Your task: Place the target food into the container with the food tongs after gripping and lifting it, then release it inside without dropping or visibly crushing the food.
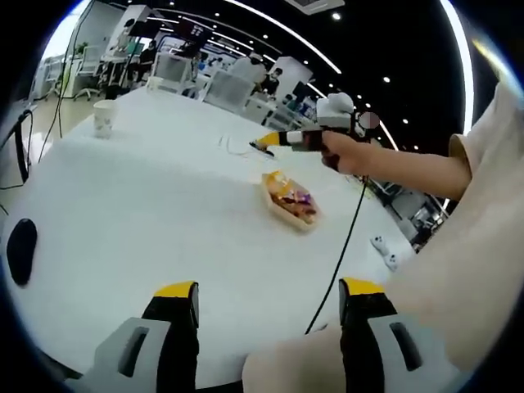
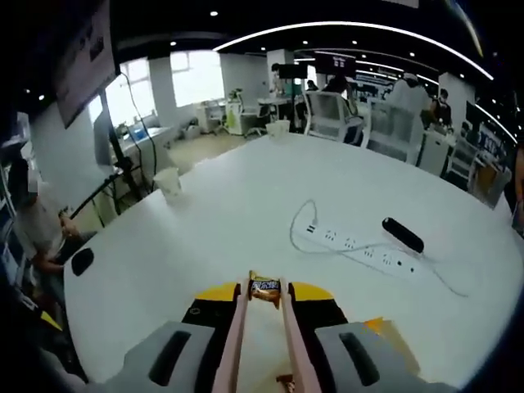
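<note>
A shallow pale container point(image 1: 289, 200) holding several wrapped snacks lies on the white table point(image 1: 147, 205), to the right of its middle. My left gripper point(image 1: 270, 291) stands open and empty over the near edge, well short of the container. A hand holds my right gripper point(image 1: 282, 139) in the air beyond the container. In the right gripper view, that right gripper point(image 2: 264, 296) is shut on pink food tongs point(image 2: 237, 336). The tongs' tips pinch a small orange-brown wrapped candy point(image 2: 264, 288) above the table point(image 2: 246, 221).
A paper cup point(image 1: 104, 117) point(image 2: 169, 182) stands at the far left. A white power strip point(image 2: 360, 243) with its cord and a black bar-shaped object point(image 2: 403, 234) lie on the right. A black mouse point(image 1: 20, 250) point(image 2: 82, 260) sits by the edge. A black cable point(image 1: 344, 246) crosses the table.
</note>
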`<state>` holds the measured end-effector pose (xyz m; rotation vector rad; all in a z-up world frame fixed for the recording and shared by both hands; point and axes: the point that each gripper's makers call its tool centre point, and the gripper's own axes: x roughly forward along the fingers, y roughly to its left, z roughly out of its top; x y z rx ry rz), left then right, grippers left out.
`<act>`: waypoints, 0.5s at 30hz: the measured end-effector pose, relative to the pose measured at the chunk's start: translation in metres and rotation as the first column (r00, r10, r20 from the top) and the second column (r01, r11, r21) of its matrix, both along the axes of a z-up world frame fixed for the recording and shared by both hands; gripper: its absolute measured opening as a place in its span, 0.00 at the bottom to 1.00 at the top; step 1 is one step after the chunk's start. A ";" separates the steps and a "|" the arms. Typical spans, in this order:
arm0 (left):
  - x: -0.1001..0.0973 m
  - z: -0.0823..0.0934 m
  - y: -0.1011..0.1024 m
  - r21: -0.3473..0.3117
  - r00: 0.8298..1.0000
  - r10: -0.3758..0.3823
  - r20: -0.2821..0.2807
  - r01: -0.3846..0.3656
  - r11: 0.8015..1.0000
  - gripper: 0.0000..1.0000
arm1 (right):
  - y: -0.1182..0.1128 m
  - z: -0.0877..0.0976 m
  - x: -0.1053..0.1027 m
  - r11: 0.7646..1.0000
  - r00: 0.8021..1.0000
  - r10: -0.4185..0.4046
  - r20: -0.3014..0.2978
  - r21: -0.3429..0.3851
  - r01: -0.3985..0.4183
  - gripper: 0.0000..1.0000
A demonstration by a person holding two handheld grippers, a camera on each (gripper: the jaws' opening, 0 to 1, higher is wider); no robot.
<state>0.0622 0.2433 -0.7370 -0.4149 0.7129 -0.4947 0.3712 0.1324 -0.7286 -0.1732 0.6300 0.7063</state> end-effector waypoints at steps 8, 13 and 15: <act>-0.001 0.001 -0.001 0.011 0.999 -0.031 0.009 0.031 0.999 0.69 | -0.013 0.018 0.000 0.999 0.999 -0.027 0.035 0.027 0.026 0.22; -0.001 0.002 -0.001 0.016 0.999 -0.041 0.015 0.040 0.999 0.69 | -0.020 0.033 -0.001 0.995 0.996 -0.069 0.052 0.073 0.065 0.22; -0.001 0.002 -0.002 0.016 0.999 -0.045 0.017 0.045 0.999 0.69 | -0.025 0.039 0.000 0.994 0.995 -0.081 0.061 0.084 0.076 0.22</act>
